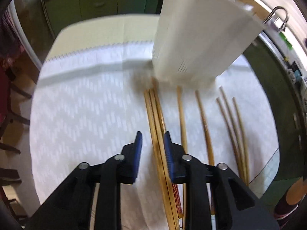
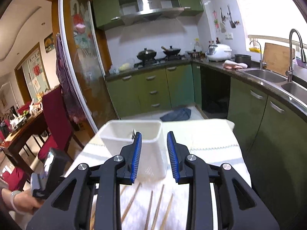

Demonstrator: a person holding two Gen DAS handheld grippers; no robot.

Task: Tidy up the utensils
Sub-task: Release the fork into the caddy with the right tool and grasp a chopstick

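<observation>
From the left wrist camera, the left tongs (image 1: pixel 153 140) are sitting open a little way, holding nothing. A bunch of wooden chopsticks (image 1: pixel 156 126) is lying flat on the white cloth (image 1: pixel 80 99) that covers the surface, and it is running right up between the two blue pads. More loose chopsticks (image 1: pixel 203 120) are lying beside it, toward the right edge of the surface, spread apart like a fan. The tall white holder (image 1: pixel 197 38) is standing at the far tips of the sticks, toward the far edge. The picture is blurry, so I cannot tell if the tips are touching it.

The sticks look thin, light, stiff and smooth. I think they may roll or slip. A good spot to pinch is around the middle of the bunch, squeezing all of them together so none are dropping out.

From the right wrist camera, the right tongs (image 2: pixel 154 140) are also sitting open a little way and empty, pointing over the white holder (image 2: pixel 132 134). It is open at the top and looks like light plastic, so a hard bump may tip it. Some chopsticks (image 2: pixel 132 201) are lying on the cloth near the near edge.
</observation>
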